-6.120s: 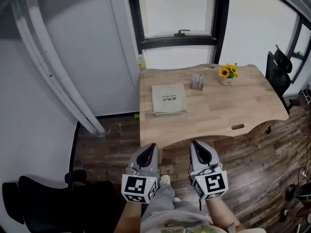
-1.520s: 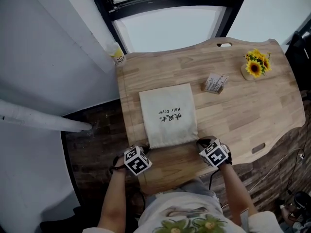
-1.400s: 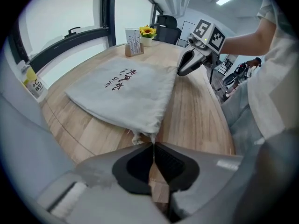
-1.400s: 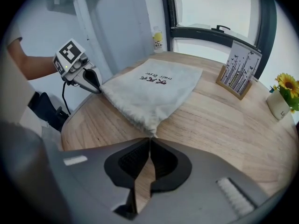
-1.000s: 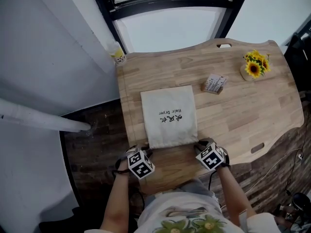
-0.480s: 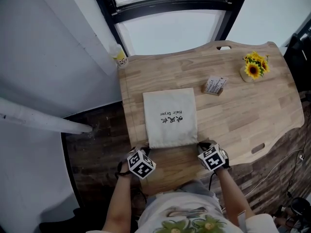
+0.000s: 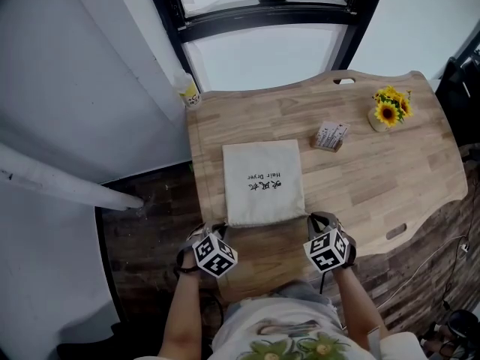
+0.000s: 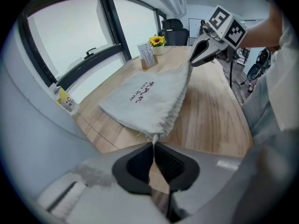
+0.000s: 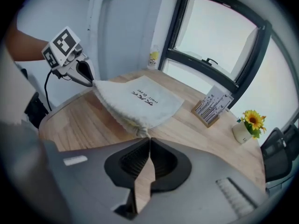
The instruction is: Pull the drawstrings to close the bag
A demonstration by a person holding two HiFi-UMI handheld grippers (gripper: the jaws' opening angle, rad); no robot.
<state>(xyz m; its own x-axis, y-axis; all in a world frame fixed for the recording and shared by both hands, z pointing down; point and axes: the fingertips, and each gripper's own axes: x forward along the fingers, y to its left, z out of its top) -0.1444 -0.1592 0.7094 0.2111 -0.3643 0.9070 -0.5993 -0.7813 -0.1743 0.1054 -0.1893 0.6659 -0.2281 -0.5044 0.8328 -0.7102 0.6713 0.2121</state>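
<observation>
Pinching both mouth corners of the bag (image 7: 264, 180). Left gripper (image 8: 153, 143): jaws have just been closing and are pressed together on the near-left corner. Right gripper (image 9: 149, 139): same, just been closing, clamped on the near-right corner. Cloth bunches to a point at each set of tips. Can't separate cord from hem there, but that's where the drawstrings should exit.

Bag lies on the table (image 7: 390, 178), left of table centre, mouth at the table's near edge, closed bottom toward the table's far edge. Long axis runs near-to-far across the table. The mouth hem runs crosswise, straight from one gripper to the other, so each gripper sits at one end of it and neither is nearer.

Hem is full width, not gathered yet. My read: the pull goes outward along the hem line, grippers moving apart, parallel to the table's near edge.
</observation>
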